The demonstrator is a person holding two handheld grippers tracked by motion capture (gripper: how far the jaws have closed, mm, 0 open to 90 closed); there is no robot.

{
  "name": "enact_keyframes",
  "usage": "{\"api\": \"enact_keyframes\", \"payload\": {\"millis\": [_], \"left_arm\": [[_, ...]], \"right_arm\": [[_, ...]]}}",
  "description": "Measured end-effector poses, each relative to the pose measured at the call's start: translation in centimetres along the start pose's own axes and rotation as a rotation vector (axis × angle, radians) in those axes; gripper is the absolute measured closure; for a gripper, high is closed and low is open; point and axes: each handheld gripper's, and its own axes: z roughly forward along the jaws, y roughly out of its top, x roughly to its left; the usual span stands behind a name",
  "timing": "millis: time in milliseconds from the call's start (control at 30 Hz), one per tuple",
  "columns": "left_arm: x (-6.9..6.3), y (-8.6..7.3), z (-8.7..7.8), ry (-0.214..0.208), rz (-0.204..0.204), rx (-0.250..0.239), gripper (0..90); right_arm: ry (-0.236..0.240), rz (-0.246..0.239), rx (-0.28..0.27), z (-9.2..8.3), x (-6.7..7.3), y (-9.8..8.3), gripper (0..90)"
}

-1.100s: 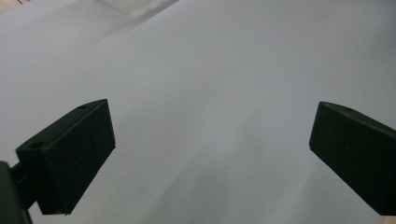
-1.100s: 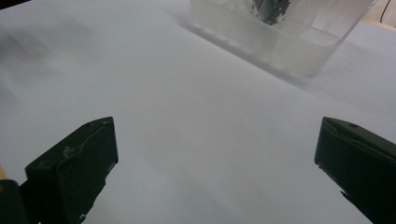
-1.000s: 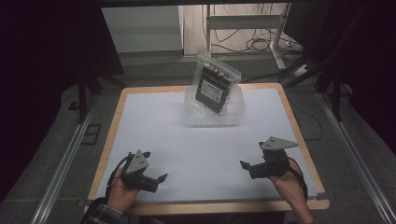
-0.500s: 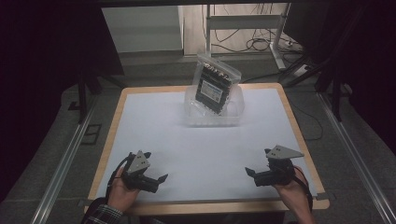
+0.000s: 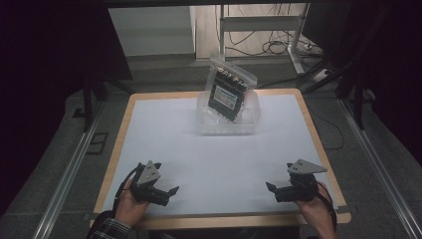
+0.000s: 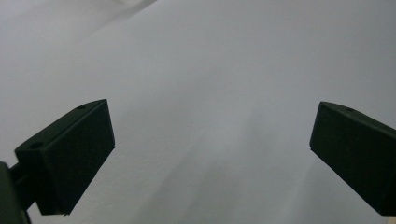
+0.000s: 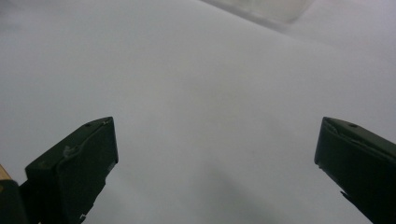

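— Where did the high view sit?
— Above the near edge, facing forward and down over the whole table (image 5: 124,129).
— And the gripper views?
— Low, close, angled onto the same white surface.

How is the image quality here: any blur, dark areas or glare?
High view: sharp, table lit, surroundings nearly black, faint sheen on the clear bag. Left gripper view: soft, flat grey surface. Right gripper view: likewise soft, with a blurred pale shape at the top edge.

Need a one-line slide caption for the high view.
Both open grippers, left gripper and right gripper, rest near the table's front edge; bagged black device in clear tray beyond.
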Motion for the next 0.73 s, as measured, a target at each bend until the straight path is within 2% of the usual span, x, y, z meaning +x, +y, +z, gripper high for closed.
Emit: {"api": "enact_keyframes", "payload": {"millis": [267,500,733], "left_arm": [[0.0,0.0,0.1,0.0,0.004,0.01,0.0],[-0.1,-0.1,0.2,0.0,0.007,0.016,0.0],[-0.1,0.0,0.3,0.0,0.01,0.019,0.0]], "right_arm": [[0.004,0.026,0.038,0.3,-0.4,-1.0,0.0],[0.013,0.05,0.093,0.9,-0.9,-1.8,0.0],[0.018,0.062,0.104,1.0,-1.2,-1.9,0.0]]}}
